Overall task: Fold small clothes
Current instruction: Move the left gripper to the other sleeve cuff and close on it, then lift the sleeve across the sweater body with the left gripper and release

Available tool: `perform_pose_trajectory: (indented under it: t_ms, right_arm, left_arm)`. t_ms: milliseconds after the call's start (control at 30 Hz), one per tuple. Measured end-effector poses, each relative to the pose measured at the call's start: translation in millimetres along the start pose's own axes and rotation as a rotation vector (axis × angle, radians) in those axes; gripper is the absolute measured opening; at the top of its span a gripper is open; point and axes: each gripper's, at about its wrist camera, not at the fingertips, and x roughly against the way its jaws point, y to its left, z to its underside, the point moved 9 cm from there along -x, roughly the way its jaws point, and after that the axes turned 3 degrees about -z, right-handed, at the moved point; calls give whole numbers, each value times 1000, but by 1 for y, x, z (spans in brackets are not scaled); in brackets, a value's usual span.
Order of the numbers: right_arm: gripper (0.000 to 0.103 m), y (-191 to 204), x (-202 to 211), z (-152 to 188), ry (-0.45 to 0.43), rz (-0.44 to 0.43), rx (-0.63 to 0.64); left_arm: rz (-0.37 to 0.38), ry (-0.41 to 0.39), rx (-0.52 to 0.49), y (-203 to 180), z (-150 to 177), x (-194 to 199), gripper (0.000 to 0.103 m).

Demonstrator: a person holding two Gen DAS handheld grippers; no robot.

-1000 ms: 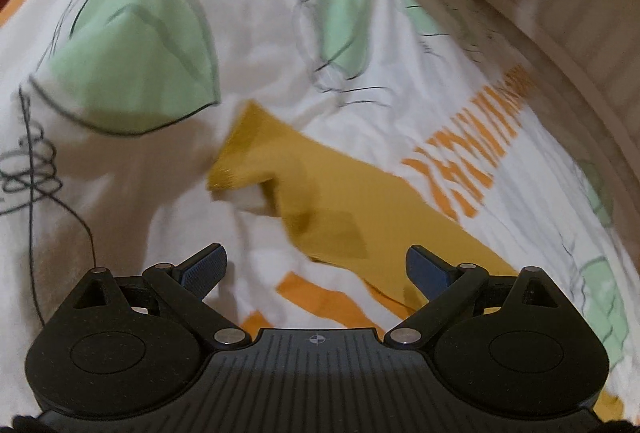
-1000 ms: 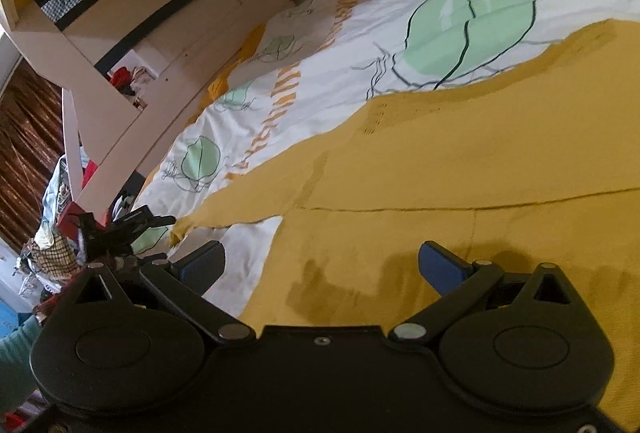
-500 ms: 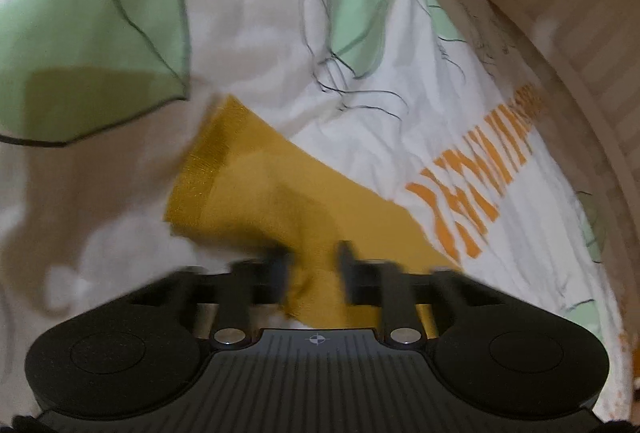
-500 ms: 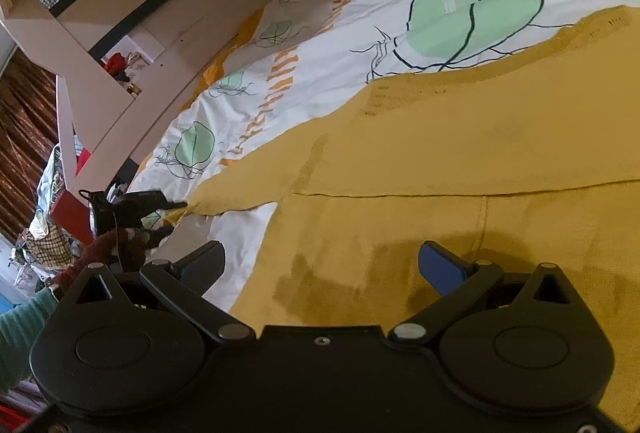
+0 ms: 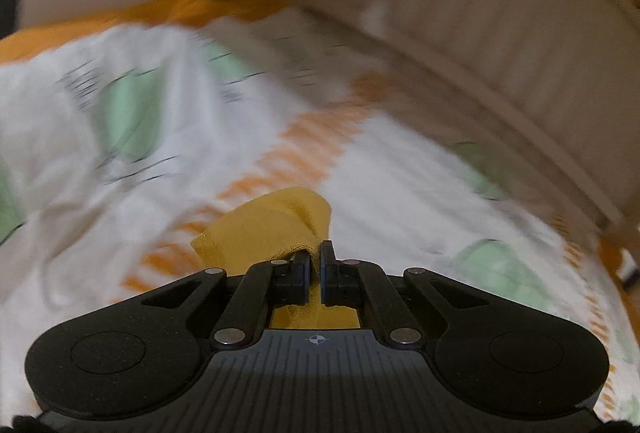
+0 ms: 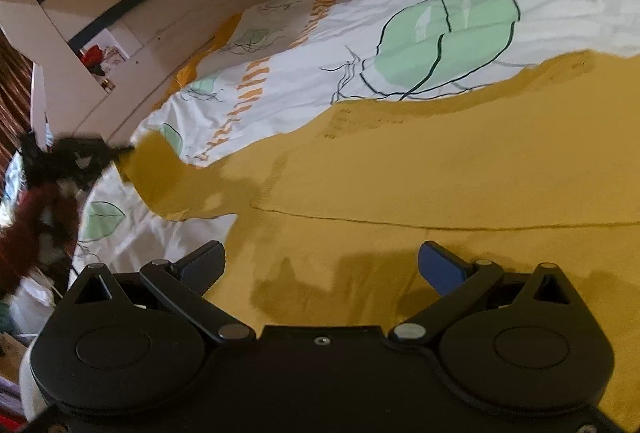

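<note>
Mustard sweater (image 6: 440,173) lay flat; left gripper (image 5: 316,269) pinched its bunched sleeve; right gripper (image 6: 320,265) gaped; left view blurred.

bedsheet (image 5: 380,161): smeared by motion in the left wrist view, print unreadable
yellow garment (image 6: 440,173): cut off at the right and bottom edges of the right wrist view
left gripper (image 6: 76,157): blurred beyond the garment's sleeve tip; its fingers cannot be made out there

The left gripper (image 5: 316,265) is pinched tight, its jaws nearly touching, with yellow fabric caught between them. The right gripper (image 6: 320,265) hovers with its jaws spread wide, holding nothing.
</note>
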Motion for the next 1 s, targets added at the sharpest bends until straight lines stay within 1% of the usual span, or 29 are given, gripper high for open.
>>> perform_pose_trajectory:
  t_ms: [133, 267, 400, 533, 667, 800, 900, 1000]
  right_arm:
    - [103, -7, 10, -6, -10, 32, 11]
    - [103, -16, 22, -15, -31, 61, 1]
    - [103, -26, 40, -30, -71, 97, -9]
    - [103, -39, 59, -44, -113, 145, -6]
    - [103, -57, 78, -55, -147, 198, -22]
    - [103, -80, 96, -64, -185, 237, -83]
    - [103, -98, 105, -69, -210, 272, -128]
    - [103, -113, 113, -73, -230, 298, -169]
  left_arm:
    - [112, -8, -56, -73, 1, 9, 4]
    - [221, -2, -115, -142, 15, 13, 4]
    - [305, 37, -184, -206, 44, 7, 4]
    - [364, 83, -244, -256, 81, -3, 4]
    - [408, 153, -267, -291, 122, -17, 4]
    - [434, 204, -314, -320, 164, -22, 4]
    - [438, 243, -340, -331, 188, -28, 4]
    - [444, 278, -335, -340, 207, -34, 4]
